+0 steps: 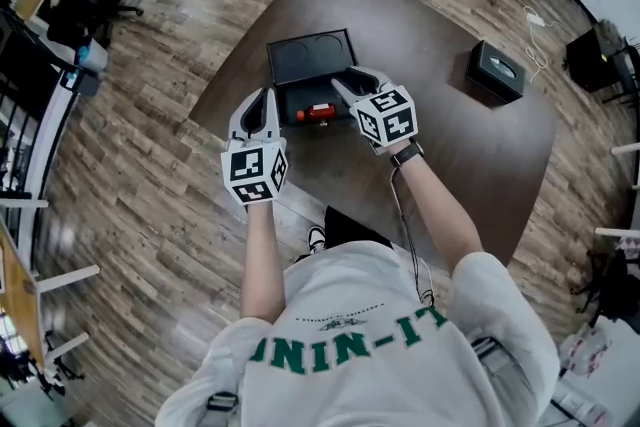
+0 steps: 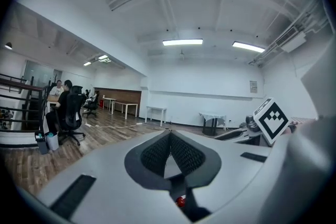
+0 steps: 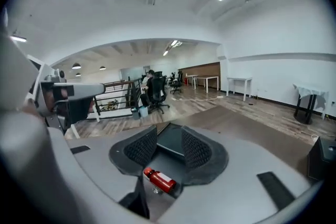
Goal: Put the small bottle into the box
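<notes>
Left claw (image 1: 267, 97): jaws together, tips touching, nothing between them (image 2: 170, 136); it hovers at the left edge of the box (image 1: 300, 100), pointing toward it.
Right claw (image 1: 345, 80): jaws apart (image 3: 169, 136), pads clear of any object; it sits over the right half of the box, angled in toward its middle.
Small bottle (image 1: 318, 112): red with a pale label, lying on its side inside the box, on the floor of the tray; in the right gripper view it lies below the open jaws, near their base (image 3: 160, 180), not gripped; a red spot low in the left gripper view is probably the same bottle, too small to confirm.
Box: black, open; lid (image 1: 311, 57) is folded back on the far side of the tray and shows two round recesses; part of the lid shows between the right jaws (image 3: 170, 144).
Bench (image 1: 450, 175): dark brown, carries the box near its left corner; a smaller black case (image 1: 495, 70) stands well to the right of the box, apart from it.
Person: both forearms reach toward the box from the near side.
</notes>
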`<state>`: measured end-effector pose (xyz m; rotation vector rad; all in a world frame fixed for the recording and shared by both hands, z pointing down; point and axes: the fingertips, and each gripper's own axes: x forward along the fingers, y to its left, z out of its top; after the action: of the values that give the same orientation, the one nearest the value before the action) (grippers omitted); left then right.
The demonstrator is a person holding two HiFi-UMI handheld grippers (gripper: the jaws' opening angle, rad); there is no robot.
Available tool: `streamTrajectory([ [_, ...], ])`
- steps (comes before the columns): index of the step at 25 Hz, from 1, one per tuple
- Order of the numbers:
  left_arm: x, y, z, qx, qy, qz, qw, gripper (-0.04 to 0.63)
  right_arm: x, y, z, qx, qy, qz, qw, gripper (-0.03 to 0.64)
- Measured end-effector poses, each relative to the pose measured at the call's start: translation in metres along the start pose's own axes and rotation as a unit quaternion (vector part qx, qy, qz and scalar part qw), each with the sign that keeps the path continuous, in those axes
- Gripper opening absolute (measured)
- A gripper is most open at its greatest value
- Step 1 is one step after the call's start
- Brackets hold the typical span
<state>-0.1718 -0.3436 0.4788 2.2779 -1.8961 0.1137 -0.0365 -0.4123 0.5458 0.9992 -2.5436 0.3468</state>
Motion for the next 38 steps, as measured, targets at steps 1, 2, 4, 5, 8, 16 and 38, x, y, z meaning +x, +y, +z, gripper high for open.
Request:
streamTrajectory([
  [1,-0.003,-0.003,0.006,0.004,-0.005,-0.002,1.0,0.012,-0.011,0.002,0.009,0.0,-0.016,-0.007,1.0,0.152],
  [2,-0.006,-0.006,0.011,0.007,-0.009,-0.003,0.9999,0.012,-0.021,0.005,0.018,-0.002,-0.032,-0.015,0.999,0.144],
  [4,-0.013,-0.012,0.019,0.013,-0.015,-0.004,0.9998,0.012,-0.04,0.013,0.035,-0.011,-0.061,-0.03,0.998,0.123],
  [5,-0.016,-0.014,0.022,0.016,-0.018,-0.004,0.9997,0.012,-0.048,0.018,0.042,-0.018,-0.074,-0.037,0.996,0.112],
  [8,-0.029,-0.019,0.031,0.024,-0.025,-0.003,0.9994,0.012,-0.072,0.033,0.061,-0.034,-0.109,-0.065,0.991,0.086],
  [16,-0.05,-0.027,0.044,0.032,-0.039,0.001,0.9987,0.012,-0.114,0.046,0.074,0.016,-0.174,-0.114,0.978,0.015],
  [38,-0.048,-0.034,0.039,0.034,-0.043,-0.01,0.9984,0.012,-0.12,0.06,0.069,0.003,-0.165,-0.127,0.978,0.015],
])
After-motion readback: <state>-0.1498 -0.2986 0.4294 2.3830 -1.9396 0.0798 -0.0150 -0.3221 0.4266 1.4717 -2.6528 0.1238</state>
